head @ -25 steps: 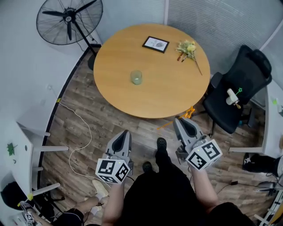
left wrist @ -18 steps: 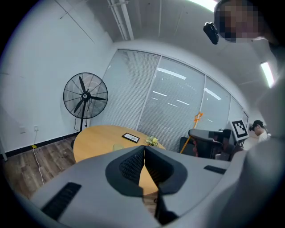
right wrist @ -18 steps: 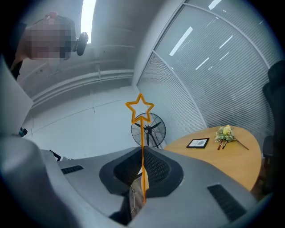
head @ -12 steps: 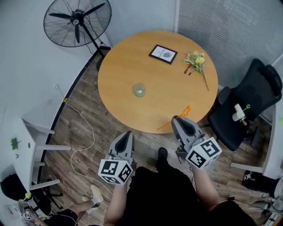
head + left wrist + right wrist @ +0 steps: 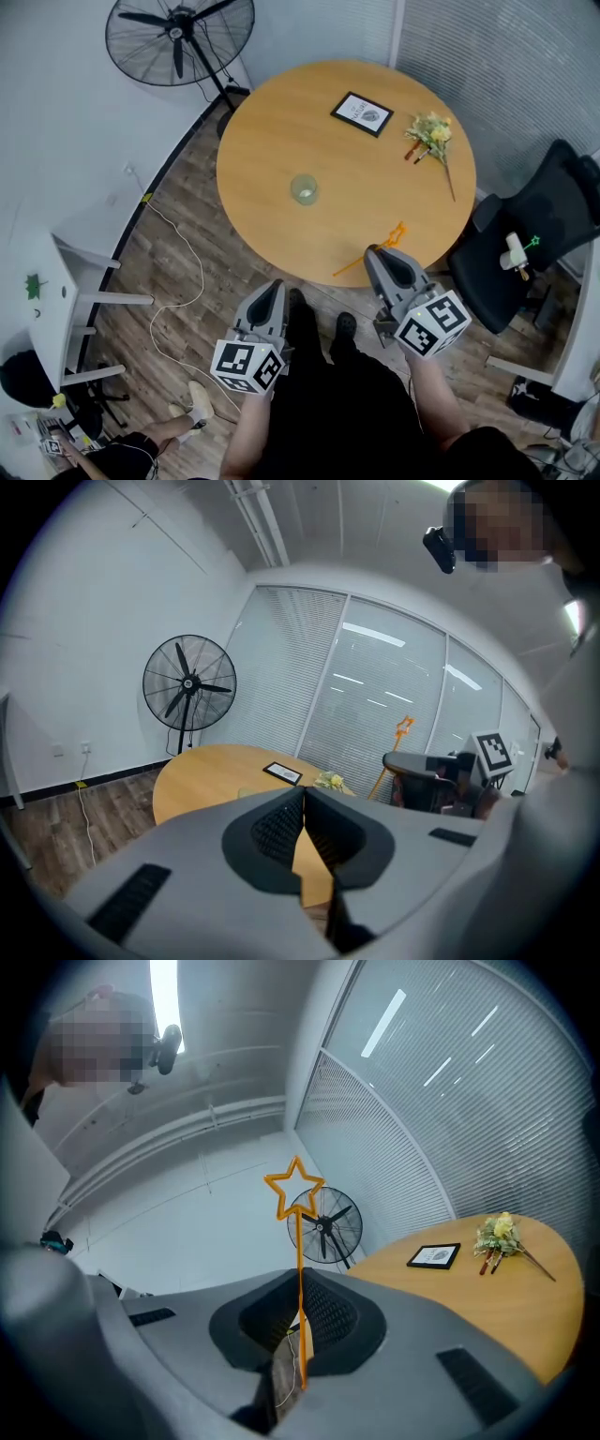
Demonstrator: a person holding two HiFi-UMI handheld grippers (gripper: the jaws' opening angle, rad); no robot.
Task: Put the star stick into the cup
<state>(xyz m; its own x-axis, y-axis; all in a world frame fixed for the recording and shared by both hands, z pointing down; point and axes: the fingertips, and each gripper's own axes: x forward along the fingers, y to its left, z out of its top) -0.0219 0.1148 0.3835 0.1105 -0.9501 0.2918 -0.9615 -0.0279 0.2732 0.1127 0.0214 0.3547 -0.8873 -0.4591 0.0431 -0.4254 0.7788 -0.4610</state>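
A pale green glass cup (image 5: 304, 189) stands near the middle of the round wooden table (image 5: 272, 141). My right gripper (image 5: 384, 255) is shut on the thin orange star stick (image 5: 393, 235) at the table's near edge. In the right gripper view the stick (image 5: 300, 1269) rises upright from between the closed jaws, its star outline on top. My left gripper (image 5: 271, 291) hangs over the floor short of the table, shut with nothing in it. In the left gripper view its jaws (image 5: 303, 829) meet, and the cup is hidden behind them.
A framed picture (image 5: 362, 112) and a bunch of flowers (image 5: 431, 131) lie on the table's far side. A standing fan (image 5: 178, 39) is at the back left. A black office chair (image 5: 539, 239) holding a small object stands right of the table. A white cable (image 5: 178, 281) trails across the floor.
The person has stepped toward the table, so the right gripper now reaches its near edge. Both grippers stay shut, and the stick stays in the right one.
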